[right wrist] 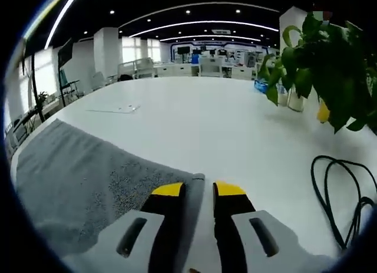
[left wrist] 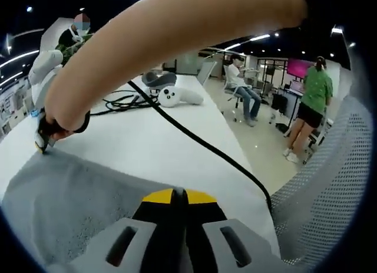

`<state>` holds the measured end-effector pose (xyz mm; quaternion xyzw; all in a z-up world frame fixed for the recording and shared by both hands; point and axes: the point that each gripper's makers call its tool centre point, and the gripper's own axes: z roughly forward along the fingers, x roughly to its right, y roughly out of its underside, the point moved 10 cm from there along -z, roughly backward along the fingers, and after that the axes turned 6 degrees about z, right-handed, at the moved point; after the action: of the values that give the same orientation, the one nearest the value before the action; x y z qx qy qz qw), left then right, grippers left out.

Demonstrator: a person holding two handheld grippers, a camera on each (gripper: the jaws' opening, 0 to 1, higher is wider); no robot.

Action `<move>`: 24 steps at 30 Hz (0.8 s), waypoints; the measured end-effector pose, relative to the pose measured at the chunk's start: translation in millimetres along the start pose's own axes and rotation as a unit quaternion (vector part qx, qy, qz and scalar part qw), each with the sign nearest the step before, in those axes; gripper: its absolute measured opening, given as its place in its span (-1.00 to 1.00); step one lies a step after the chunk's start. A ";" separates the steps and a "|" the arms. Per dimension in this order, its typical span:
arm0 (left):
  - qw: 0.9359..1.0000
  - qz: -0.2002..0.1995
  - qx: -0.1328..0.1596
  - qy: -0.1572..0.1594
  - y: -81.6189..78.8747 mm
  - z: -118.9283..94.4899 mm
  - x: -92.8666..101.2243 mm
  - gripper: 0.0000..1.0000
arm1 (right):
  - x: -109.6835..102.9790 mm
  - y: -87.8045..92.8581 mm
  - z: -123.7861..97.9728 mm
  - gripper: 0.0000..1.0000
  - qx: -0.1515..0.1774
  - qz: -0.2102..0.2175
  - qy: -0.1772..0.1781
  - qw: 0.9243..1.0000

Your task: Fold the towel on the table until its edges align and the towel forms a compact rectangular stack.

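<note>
The grey towel (left wrist: 70, 196) lies spread flat on the white table (left wrist: 177, 149). My left gripper (left wrist: 179, 196) sits at the towel's near edge, its yellow-tipped jaws pressed together on the cloth. A person's arm holds my right gripper (left wrist: 44, 140) down at the towel's far corner. In the right gripper view the towel (right wrist: 82, 173) stretches away to the left. Its corner (right wrist: 197, 180) lies in the narrow gap of my right gripper (right wrist: 198, 190), whose jaws stand a little apart.
A black cable (left wrist: 194, 137) crosses the table beside the towel, looping again near a potted plant (right wrist: 318, 55). A white controller (left wrist: 179, 96) lies further back. A mesh chair (left wrist: 330, 190) stands at the table's right edge, and people (left wrist: 312, 102) are beyond it.
</note>
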<state>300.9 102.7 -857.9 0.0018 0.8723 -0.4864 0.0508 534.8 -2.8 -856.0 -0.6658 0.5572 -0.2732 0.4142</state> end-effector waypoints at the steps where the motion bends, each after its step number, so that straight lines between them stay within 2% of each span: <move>1: 1.000 -0.001 0.000 -0.001 0.0 0.0 0.1 -0.89 | -0.2 0.1 0.4 -0.69 0.002 0.001 -0.002 1.000; 6: 1.000 -0.007 0.002 -0.001 0.8 -0.4 -1.5 -0.89 | -1.8 1.1 3.1 -0.94 0.010 0.003 -0.023 1.000; 7: 1.000 0.001 0.000 -0.011 0.3 -0.4 1.2 -0.89 | -4.9 1.3 3.5 -0.97 0.007 0.006 -0.036 0.999; 9: 1.000 0.001 -0.006 -0.026 -1.4 0.0 4.9 -0.90 | -4.3 0.1 3.4 -0.99 0.007 0.016 -0.032 0.999; 10: 1.000 -0.005 -0.005 -0.028 -1.4 -0.1 4.2 -0.90 | -4.0 -0.5 2.3 -1.00 0.016 0.062 -0.035 0.997; 12: 0.999 -0.021 0.008 -0.025 0.0 -0.5 3.2 -0.91 | -0.2 -1.6 0.1 -1.00 0.029 0.087 -0.041 0.995; 14: 0.999 -0.037 0.021 -0.022 2.8 -0.6 1.4 -0.91 | 1.4 -3.2 -3.6 -1.00 0.034 0.088 -0.045 0.994; 17: 0.999 -0.031 0.019 -0.019 0.3 -1.8 2.4 -0.92 | 0.5 -7.6 -8.0 -1.00 0.042 0.099 -0.052 0.993; 20: 0.998 -0.044 0.040 -0.018 -9.3 -5.4 0.5 -0.92 | -0.3 -11.0 -10.7 -1.00 0.050 0.105 -0.059 0.991; 24: 0.997 -0.052 0.054 -0.021 -16.6 -12.2 -0.7 -0.92 | -2.2 -16.6 -14.4 -1.00 0.059 0.118 -0.071 0.989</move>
<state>299.6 104.3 -837.4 -0.0509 0.8425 -0.5345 0.0442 530.9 -3.6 -834.2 -0.5874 0.5837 -0.2070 0.5209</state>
